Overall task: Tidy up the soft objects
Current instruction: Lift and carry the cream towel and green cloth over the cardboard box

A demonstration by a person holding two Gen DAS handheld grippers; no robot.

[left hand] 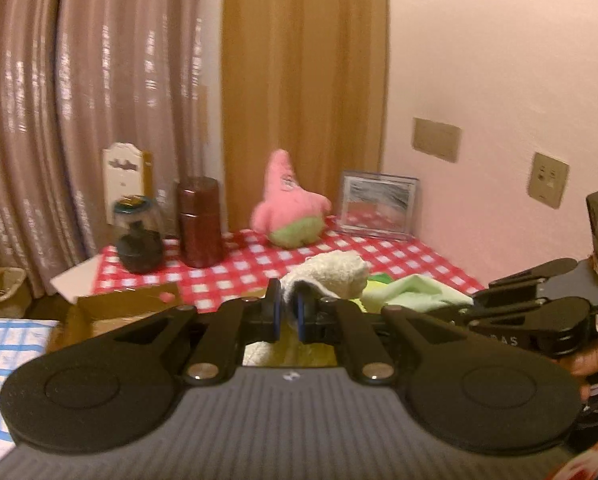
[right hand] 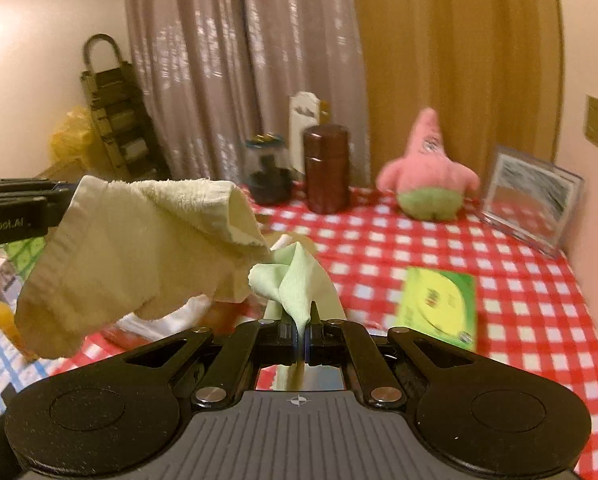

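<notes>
My left gripper [left hand: 287, 309] is shut on a corner of a cream terry towel [left hand: 333, 273], which hangs in the air above the table. In the right wrist view the cream towel [right hand: 139, 248] droops from the left gripper [right hand: 61, 202] at the left edge. My right gripper [right hand: 303, 322] is shut on a pale green cloth [right hand: 295, 280] that bunches up over its fingers, touching the towel. From the left wrist view the green cloth [left hand: 417, 292] and the right gripper [left hand: 489, 294] sit to the right. A pink starfish plush [right hand: 429, 176] stands at the table's back.
The red checked tablecloth [right hand: 519, 288] carries a green packet [right hand: 439, 304], a picture frame [right hand: 533, 200] by the wall, a brown canister [right hand: 325, 168] and a glass jar [right hand: 269, 174]. An open cardboard box [left hand: 127, 312] and a woven basket [left hand: 3, 290] stand left of the table.
</notes>
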